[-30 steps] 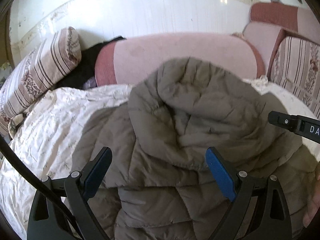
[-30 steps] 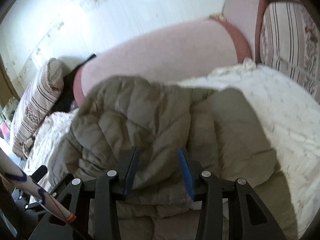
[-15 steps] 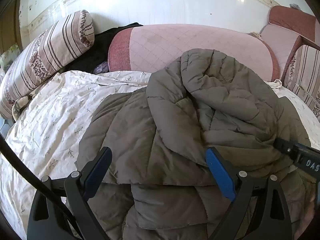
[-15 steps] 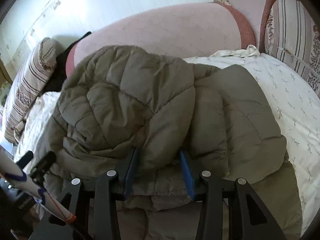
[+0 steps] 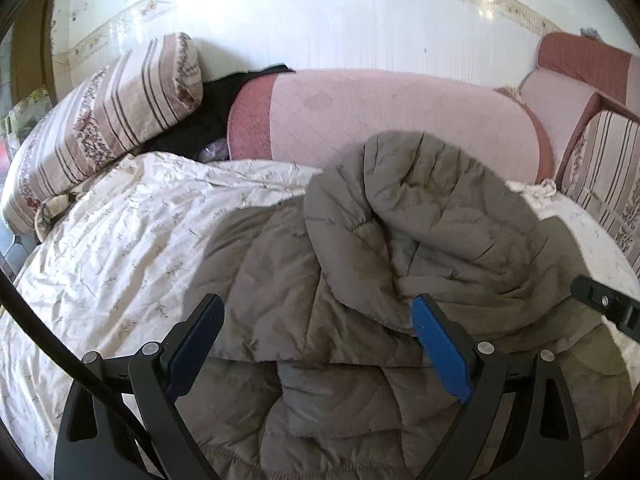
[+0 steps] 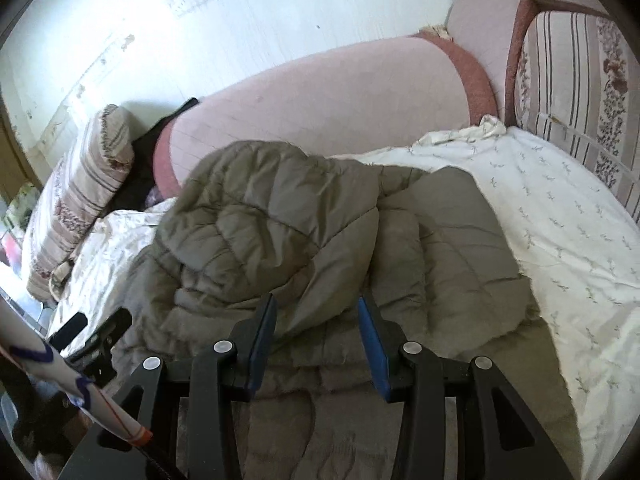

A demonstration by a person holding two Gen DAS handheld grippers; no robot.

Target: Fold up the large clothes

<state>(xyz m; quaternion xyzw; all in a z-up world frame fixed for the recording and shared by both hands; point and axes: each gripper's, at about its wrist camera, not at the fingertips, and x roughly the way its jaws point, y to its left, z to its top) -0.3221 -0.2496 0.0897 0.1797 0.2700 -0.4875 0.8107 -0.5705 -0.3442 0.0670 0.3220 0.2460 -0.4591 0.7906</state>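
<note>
The left gripper (image 5: 316, 334), low in its frame, has jaws spread wide, empty. The right gripper (image 6: 318, 322), bottom centre, stands partly parted, clamping nothing.

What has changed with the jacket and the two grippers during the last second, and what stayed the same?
The folded-over top of the grey quilted jacket now sits lower in both views, showing more of the pink bolster behind. Nothing was grasped or released. The left gripper stays wide open, the right gripper stays half open, and the jacket remains bunched on the floral sheet.
</note>
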